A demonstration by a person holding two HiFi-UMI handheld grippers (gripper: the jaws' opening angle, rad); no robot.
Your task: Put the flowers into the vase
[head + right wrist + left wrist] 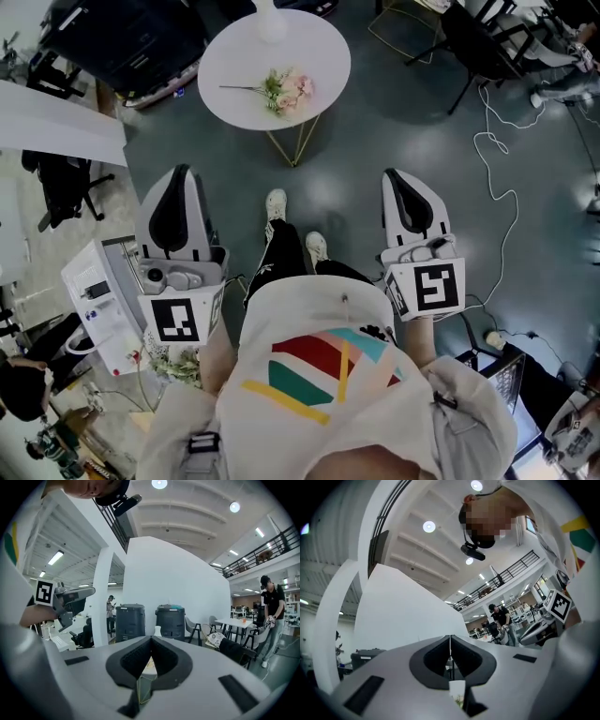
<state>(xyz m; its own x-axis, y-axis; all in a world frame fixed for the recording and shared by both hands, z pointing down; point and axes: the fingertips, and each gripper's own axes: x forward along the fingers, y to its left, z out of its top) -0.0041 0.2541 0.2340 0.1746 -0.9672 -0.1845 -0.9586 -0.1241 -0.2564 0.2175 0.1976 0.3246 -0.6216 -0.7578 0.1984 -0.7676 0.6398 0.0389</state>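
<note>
A small bunch of pink and white flowers lies on the round white table ahead of me in the head view. A white vase stands at the table's far edge; in the right gripper view the vase peeks just above the jaws. My left gripper and right gripper hang at waist height, well short of the table, pointing toward it. Seen from its own camera, the left gripper has its jaws meeting with nothing between them. The right gripper likewise stands shut and empty.
The table rests on thin gold wire legs. My shoes stand on the dark floor between the grippers. A white cable snakes across the floor at right. A white cabinet is at left, and two dark bins stand beyond the table.
</note>
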